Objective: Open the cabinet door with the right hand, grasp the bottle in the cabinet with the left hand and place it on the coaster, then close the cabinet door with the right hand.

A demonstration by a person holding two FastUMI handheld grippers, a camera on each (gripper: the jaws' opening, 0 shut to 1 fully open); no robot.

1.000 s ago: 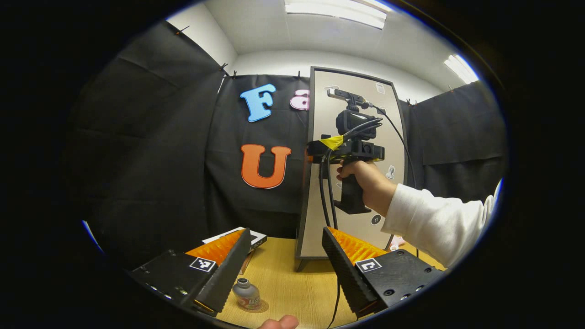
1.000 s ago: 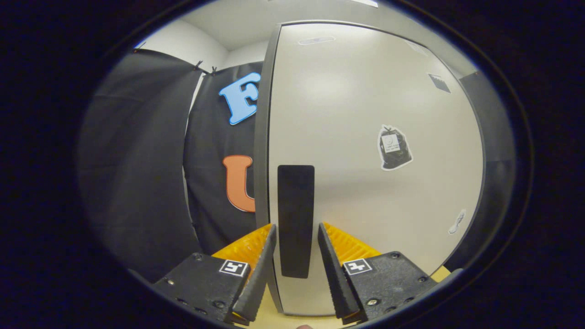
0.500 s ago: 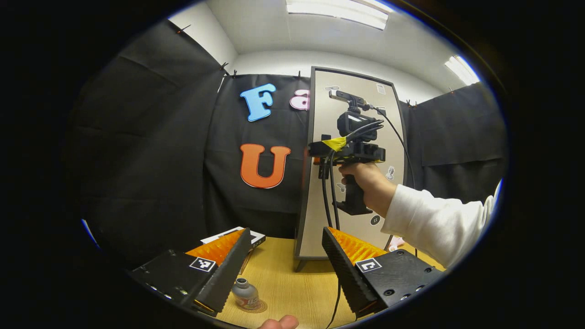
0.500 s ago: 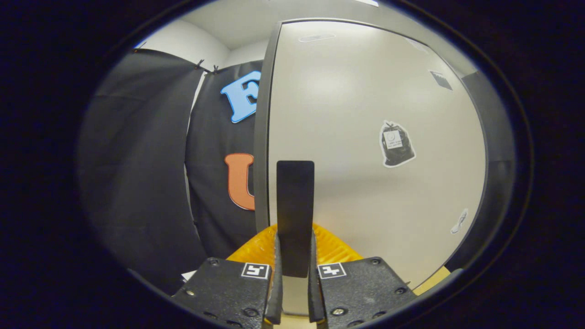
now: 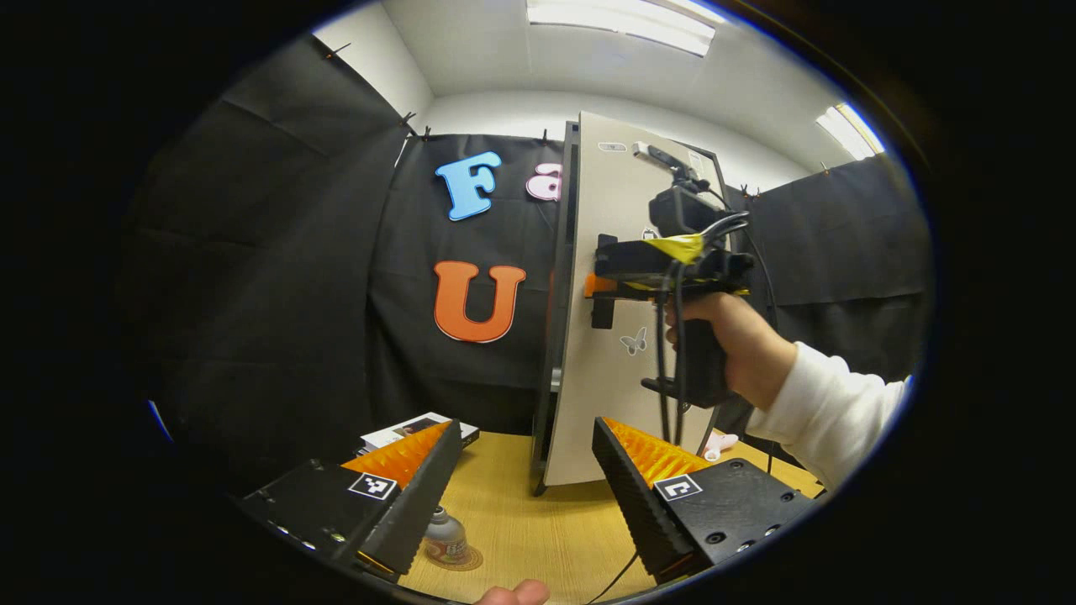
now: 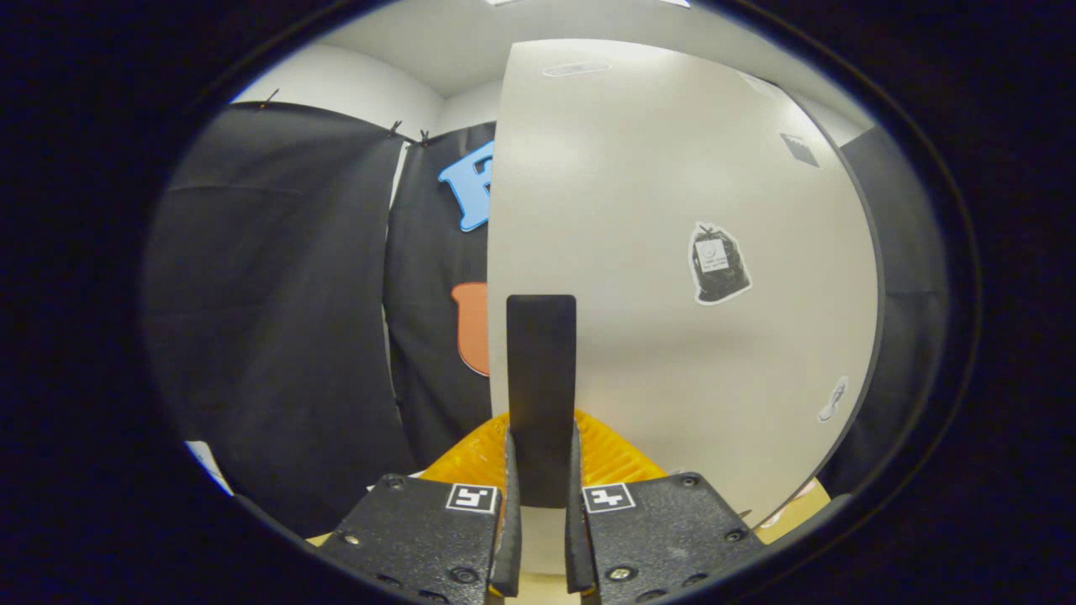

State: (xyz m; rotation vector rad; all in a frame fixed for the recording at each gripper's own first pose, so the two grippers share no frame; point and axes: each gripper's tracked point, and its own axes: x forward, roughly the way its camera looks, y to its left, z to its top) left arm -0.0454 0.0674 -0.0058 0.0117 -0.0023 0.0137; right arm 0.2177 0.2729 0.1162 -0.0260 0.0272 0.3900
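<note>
The tall pale cabinet door (image 5: 605,353) stands ajar, its free edge swung out from the dark cabinet frame (image 5: 556,294). My right gripper (image 6: 541,437) is shut on the door's black vertical handle (image 6: 541,370); the left gripper view shows that gripper (image 5: 598,286) at the door with a hand (image 5: 723,336) holding it. The door (image 6: 672,210) takes up most of the right gripper view. A small grey bottle (image 5: 443,533) stands on a round coaster (image 5: 464,561) low on the table, beside my left finger. My left gripper (image 5: 526,428) is open, holding nothing. The cabinet's inside is hidden.
A wooden table (image 5: 530,512) carries the cabinet. A flat box (image 5: 408,428) lies at the back left of it. Cables (image 5: 668,370) hang from the right gripper. A small pink item (image 5: 719,444) lies by the cabinet's foot. A fingertip (image 5: 514,594) shows at the bottom edge.
My right gripper closed on the handle, then pulled; the door swung from shut to ajar. The left gripper stayed open and nearly still.
</note>
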